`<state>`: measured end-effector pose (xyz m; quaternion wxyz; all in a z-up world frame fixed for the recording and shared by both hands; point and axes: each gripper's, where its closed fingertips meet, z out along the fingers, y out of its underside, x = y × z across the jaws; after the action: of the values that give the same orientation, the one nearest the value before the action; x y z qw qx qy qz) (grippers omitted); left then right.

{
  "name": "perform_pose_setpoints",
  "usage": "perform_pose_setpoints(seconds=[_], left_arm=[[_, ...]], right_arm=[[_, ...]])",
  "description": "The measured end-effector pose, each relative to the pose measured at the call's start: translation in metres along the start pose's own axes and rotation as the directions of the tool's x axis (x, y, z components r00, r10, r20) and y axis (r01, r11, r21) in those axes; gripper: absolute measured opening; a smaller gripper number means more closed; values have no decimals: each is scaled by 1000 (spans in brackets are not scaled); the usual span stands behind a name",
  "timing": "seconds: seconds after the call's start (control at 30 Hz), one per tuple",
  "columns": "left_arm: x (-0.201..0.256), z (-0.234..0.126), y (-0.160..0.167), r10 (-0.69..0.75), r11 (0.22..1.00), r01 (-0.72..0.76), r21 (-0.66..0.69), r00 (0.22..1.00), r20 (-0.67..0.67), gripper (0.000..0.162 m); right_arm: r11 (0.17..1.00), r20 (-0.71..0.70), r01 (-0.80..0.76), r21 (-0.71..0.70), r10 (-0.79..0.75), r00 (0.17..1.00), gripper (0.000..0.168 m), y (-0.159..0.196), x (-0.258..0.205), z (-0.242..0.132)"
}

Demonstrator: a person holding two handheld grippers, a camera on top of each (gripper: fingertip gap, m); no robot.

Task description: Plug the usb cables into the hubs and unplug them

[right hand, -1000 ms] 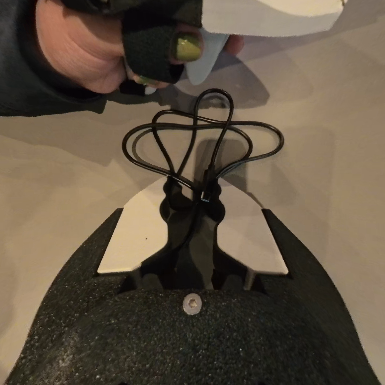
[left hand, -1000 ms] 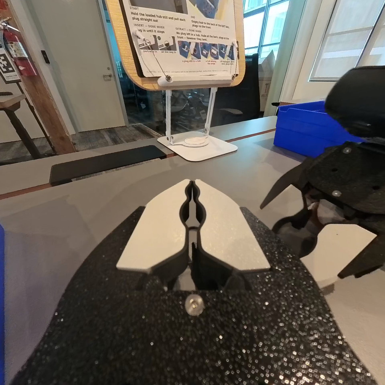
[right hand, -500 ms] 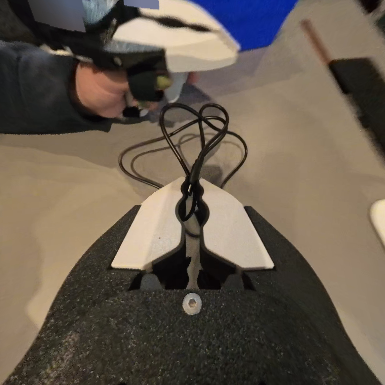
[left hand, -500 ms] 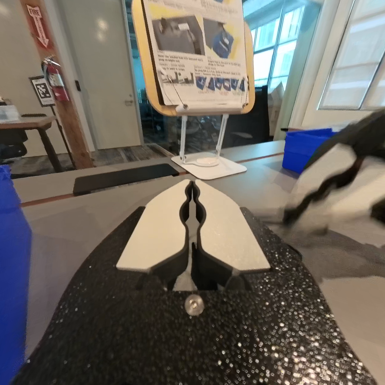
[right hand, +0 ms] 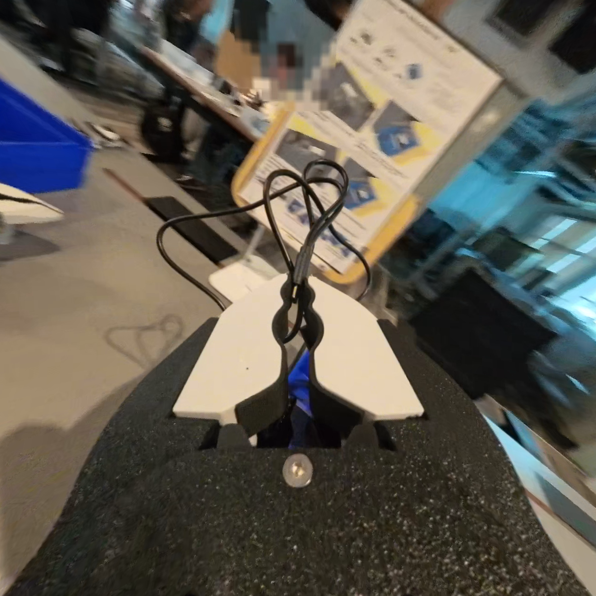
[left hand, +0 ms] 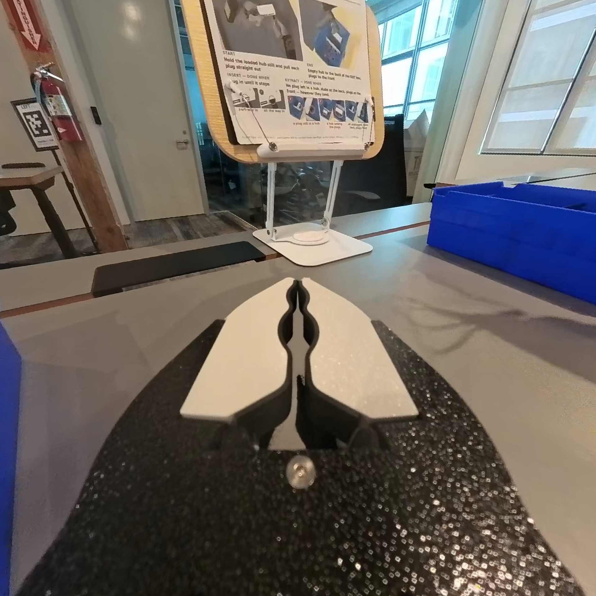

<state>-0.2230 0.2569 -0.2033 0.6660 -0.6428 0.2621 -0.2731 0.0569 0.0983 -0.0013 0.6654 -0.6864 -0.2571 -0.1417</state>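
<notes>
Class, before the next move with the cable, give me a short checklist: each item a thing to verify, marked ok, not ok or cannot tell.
1. Right tongs shut on the black usb cable: ok.
2. Cable loops lifted off the grey table: ok.
3. Plug end visible and aligned: cannot tell, picture blurred.
4. Left tongs shut and empty: ok.
5. Hub in view for plugging: not ok, none seen.
6. Blue bin apart from the left tongs: ok.
</notes>
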Motion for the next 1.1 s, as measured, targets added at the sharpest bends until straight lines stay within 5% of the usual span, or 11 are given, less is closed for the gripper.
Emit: perform_pose_setpoints(seconds=[0.13,0.3,0.43,0.6,0.8,1.1], left_arm=[[4,1,0,25,1000,-25,-3,1000,-9,0],[10,1,1,71,997,-72,-4,997,-23,0],[14,1,1,100,995,-100,-4,995,-31,0],[13,2,2,97,995,-98,-8,995,-28,0],[12,2,1,76,997,-76,-4,997,-32,0],[14,2,2,81,997,-82,-10,996,-48,0]], right_arm=[[986,-169,27,-163,-55,984,6,34,41,-39],[878,-144,115,-465,-203,968,6,108,55,-49],[643,81,325,-693,-378,922,6,178,46,-37],[451,425,542,-709,-340,839,7,238,14,-20],[603,503,444,-663,-81,860,6,260,-15,8],[526,468,323,-787,167,868,8,313,-10,4]])
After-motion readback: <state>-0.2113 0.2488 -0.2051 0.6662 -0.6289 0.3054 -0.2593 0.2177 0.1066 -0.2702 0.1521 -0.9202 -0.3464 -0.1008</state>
